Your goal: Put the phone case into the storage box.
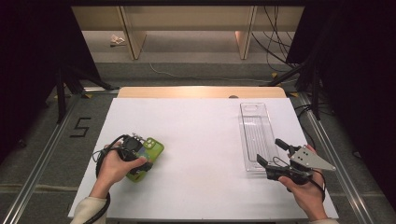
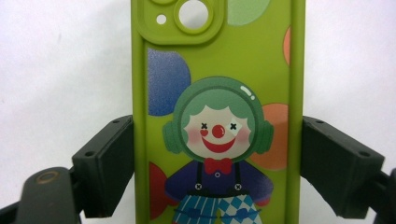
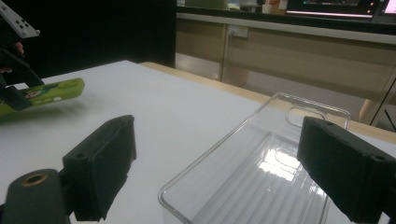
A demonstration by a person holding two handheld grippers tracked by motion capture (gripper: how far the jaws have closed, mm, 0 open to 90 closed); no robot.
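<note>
Left gripper (image 1: 140, 161) is seen at the left side of the white desk (image 1: 201, 140), clamped across a green phone case (image 1: 148, 154). In the left gripper view the case (image 2: 217, 112) sits between both black jaws, each pad pressed against a long edge; the clown print and camera cutout face the camera. In the right gripper view the case (image 3: 44, 93) is seen tilted, far end raised off the desk, with a shadow beneath it.

Right gripper (image 1: 271, 156) is held at the right side of the desk, jaws spread wide, nothing pinched. It is positioned at the near end of a clear plastic tray (image 1: 256, 133) that lies lengthwise on the desk, well apart from the case. In the right gripper view the tray (image 3: 261, 172) is seen between the open jaws, empty, near corner rim closest to the camera. Contact between jaws and tray cannot be told.

A "5" marking (image 1: 80, 127) is seen on the floor left of the desk.
</note>
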